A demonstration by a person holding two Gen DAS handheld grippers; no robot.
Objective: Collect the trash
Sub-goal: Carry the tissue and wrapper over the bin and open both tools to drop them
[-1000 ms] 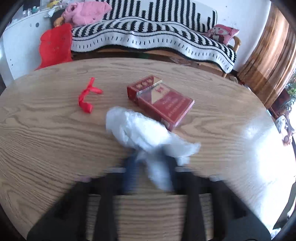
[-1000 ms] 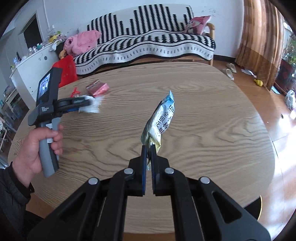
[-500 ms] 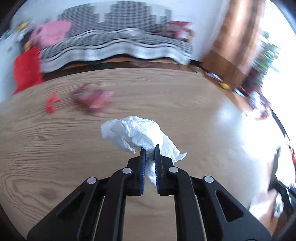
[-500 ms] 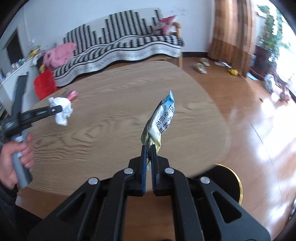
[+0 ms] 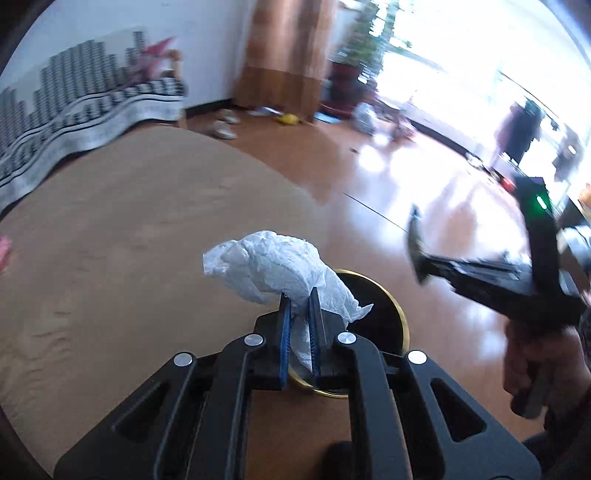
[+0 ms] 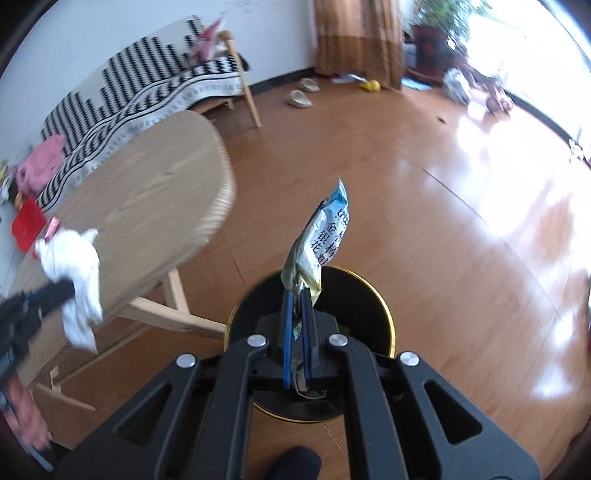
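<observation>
My left gripper (image 5: 298,295) is shut on a crumpled white tissue (image 5: 269,264) and holds it over the right edge of the round wooden table (image 5: 129,229). The tissue also shows in the right wrist view (image 6: 75,258). My right gripper (image 6: 297,295) is shut on a silver and blue snack wrapper (image 6: 323,236) and holds it above a black trash bin with a gold rim (image 6: 386,314) on the floor. The bin's rim also shows in the left wrist view (image 5: 400,314), past the table edge. The right gripper shows blurred at the right of the left wrist view (image 5: 421,258).
A sofa with a black and white striped cover (image 6: 147,88) stands behind the table. Slippers (image 6: 301,98) lie on the shiny wooden floor (image 6: 443,184) near a brown curtain (image 6: 354,33). The table's wooden legs (image 6: 173,314) stand left of the bin.
Both grippers have swung right, away from the table top toward the bin, each holding its trash. The red box and red scrap have left the left wrist view.
</observation>
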